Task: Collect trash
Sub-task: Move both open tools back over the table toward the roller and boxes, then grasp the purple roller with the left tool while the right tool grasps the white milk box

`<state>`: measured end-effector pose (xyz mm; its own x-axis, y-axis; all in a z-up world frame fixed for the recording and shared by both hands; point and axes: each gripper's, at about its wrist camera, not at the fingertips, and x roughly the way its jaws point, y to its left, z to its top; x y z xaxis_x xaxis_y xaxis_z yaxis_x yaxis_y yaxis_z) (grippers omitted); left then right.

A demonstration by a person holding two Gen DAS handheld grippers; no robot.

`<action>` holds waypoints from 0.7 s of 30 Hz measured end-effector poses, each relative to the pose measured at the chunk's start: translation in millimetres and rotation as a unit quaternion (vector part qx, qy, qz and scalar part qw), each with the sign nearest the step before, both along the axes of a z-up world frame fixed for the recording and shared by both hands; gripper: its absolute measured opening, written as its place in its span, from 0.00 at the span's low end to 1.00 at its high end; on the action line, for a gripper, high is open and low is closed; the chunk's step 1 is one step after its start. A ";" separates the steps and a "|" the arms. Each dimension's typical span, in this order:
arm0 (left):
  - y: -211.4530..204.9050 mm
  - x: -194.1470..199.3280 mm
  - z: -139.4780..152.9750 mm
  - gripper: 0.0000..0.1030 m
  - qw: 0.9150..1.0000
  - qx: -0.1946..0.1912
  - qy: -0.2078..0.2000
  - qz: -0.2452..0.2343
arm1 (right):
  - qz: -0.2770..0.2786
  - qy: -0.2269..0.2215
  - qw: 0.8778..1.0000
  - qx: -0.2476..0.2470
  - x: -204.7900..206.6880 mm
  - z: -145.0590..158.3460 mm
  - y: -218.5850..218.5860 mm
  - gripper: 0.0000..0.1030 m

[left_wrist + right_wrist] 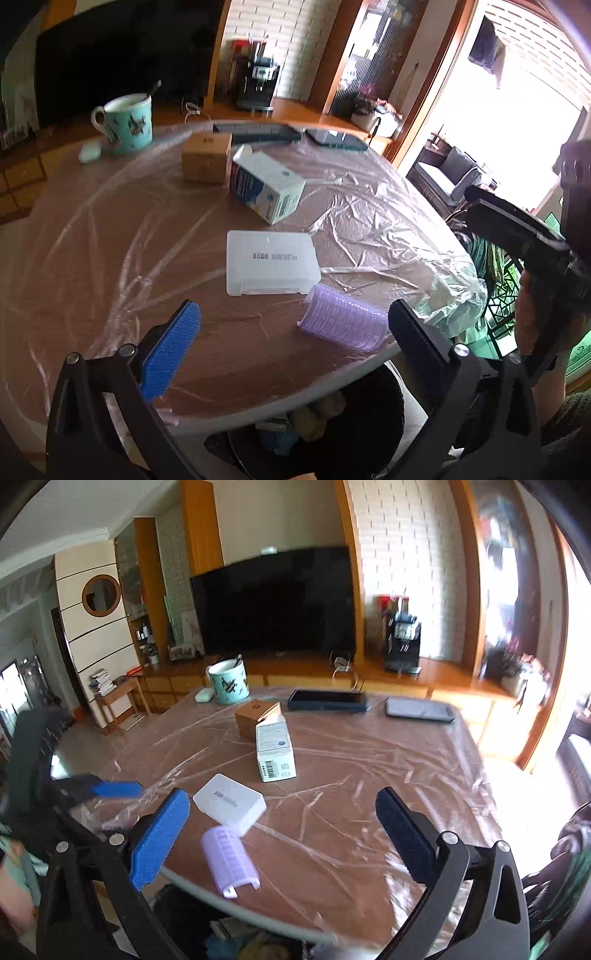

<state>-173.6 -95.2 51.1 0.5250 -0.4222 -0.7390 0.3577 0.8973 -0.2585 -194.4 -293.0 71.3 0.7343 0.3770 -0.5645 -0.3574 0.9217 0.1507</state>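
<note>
Right now you are holding both grippers spread wide and gripping nothing: the left gripper (pixel 295 347) is hovering over the near table (pixel 92 258) edge, the right gripper (pixel 280 834) likewise. The ribbed, translucent purple plastic half-tube (pixel 341 319) is lying at the rim, at about one o'clock between the left jaws, touching the flat frosted-white plastic case (pixel 271 262). It is probably light, thin and springy, so pinch across its curved walls gently. The dark trash bin (pixel 362 417) is waiting directly below.
</note>
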 end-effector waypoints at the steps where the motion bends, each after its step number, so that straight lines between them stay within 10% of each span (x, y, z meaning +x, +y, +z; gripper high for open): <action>1: -0.7 1.1 -1.0 0.99 1.000 -0.005 0.006 -0.006 | -0.001 0.005 1.000 0.002 7.7 -2.7 3.0 0.96; 15: -67.9 -2.3 -34.0 0.98 0.988 0.068 0.000 -0.136 | 0.044 0.099 0.993 -0.052 115.4 -49.8 76.0 0.96; 21: -67.3 7.8 -41.3 0.75 0.990 0.064 0.013 -0.126 | 0.035 0.136 0.988 -0.065 150.8 -73.7 92.8 0.86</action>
